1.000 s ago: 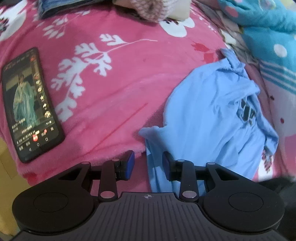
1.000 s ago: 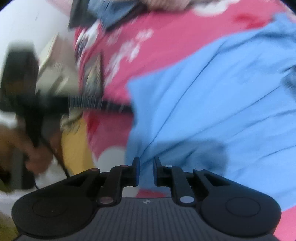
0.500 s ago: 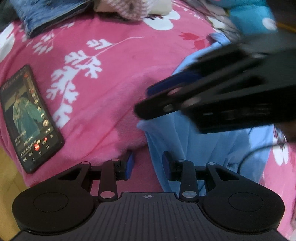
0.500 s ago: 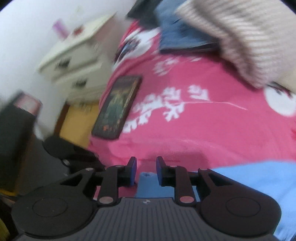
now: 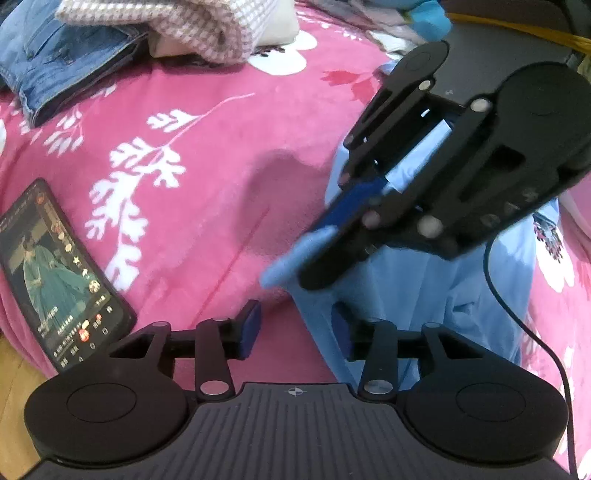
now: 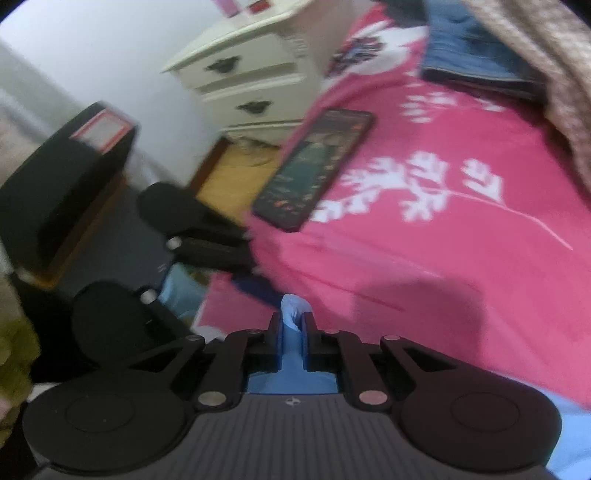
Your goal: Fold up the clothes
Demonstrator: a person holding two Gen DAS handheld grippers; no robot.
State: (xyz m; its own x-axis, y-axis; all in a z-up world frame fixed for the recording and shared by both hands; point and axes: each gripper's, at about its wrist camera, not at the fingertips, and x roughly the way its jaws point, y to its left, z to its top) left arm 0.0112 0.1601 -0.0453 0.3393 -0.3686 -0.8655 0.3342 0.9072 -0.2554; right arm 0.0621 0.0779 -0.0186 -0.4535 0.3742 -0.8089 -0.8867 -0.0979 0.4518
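Garment: light blue shirt (image 5: 436,295), lying crumpled on the right part of the bed, its near-left corner lifted off the blanket.
Surface: pink floral blanket (image 5: 207,192) over the bed; no bench here.
My right gripper (image 6: 291,325): jaws closing on a bunched tip of the blue shirt, cloth pinched between the pads and poking out past them; in the left wrist view it reaches in from the right, angled down over the shirt's corner.
My left gripper (image 5: 295,328): jaws opening, nothing clamped; the shirt's near edge runs between the pads and brushes the right one, the left pad stands apart over bare blanket.
Phone (image 5: 55,273): lit screen, lying on the blanket near the left edge, well apart from the shirt.
Jeans (image 5: 55,62): folded, far left on the bed.
Checked garment (image 5: 184,26): piled just beside the jeans, far centre.
Nightstand (image 6: 243,77): cream, two drawers, beyond the bed's left side.
Step in hand: taking hold of the shirt's corners, I judge; only one corner is secured.
Next move calls for: my left gripper to close on a second edge or corner, then both to lift and spread the shirt flat before any fold.
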